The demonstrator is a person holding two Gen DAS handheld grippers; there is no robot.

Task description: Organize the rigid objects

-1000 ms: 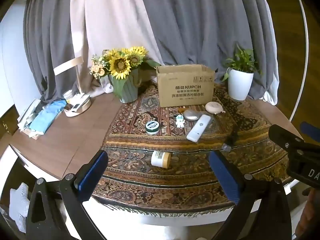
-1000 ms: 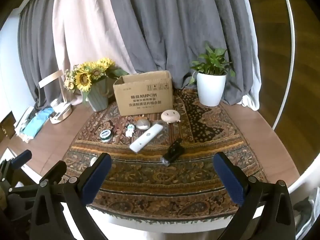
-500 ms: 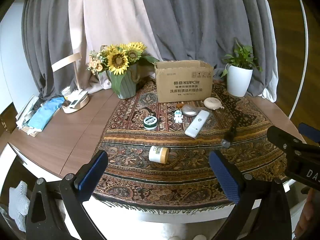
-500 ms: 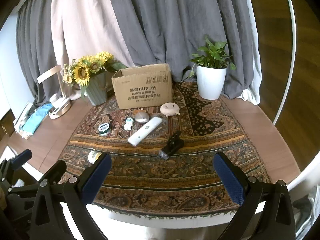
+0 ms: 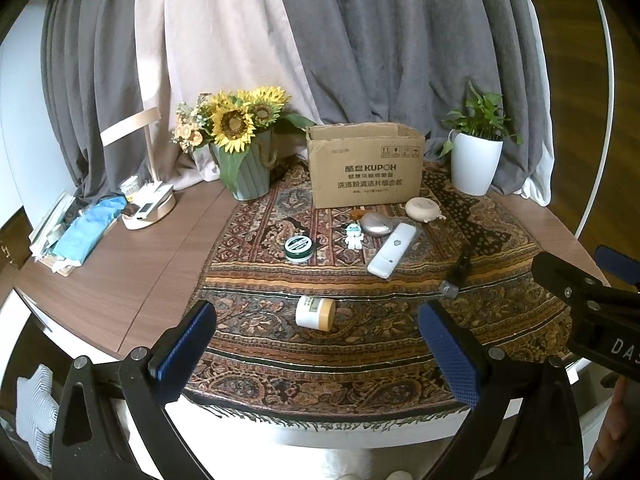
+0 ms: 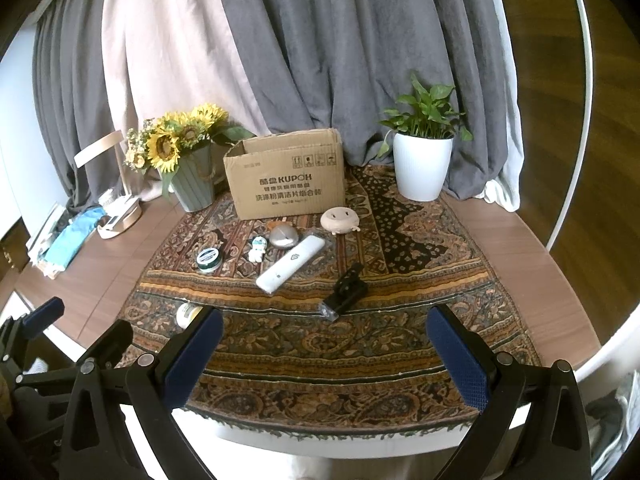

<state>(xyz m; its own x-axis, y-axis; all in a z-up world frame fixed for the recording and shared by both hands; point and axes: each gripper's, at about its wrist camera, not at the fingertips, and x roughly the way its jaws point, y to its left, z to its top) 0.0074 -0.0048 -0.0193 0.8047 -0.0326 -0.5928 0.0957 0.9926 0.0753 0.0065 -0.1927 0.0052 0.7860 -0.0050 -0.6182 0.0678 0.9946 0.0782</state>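
Both my grippers, left gripper (image 5: 316,346) and right gripper (image 6: 326,350), spread wide, empty, at the rug's near edge. Small jar (image 5: 315,313) lies tipped just ahead of left; black clip (image 6: 345,293) just ahead of right; cardboard box (image 5: 366,170) far beyond.

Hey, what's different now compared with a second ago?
Both cameras have drawn back a little and risen, so the table looks farther off. The left gripper and right gripper are open and empty as before. The jar, remote, black clip and box lie where they were.
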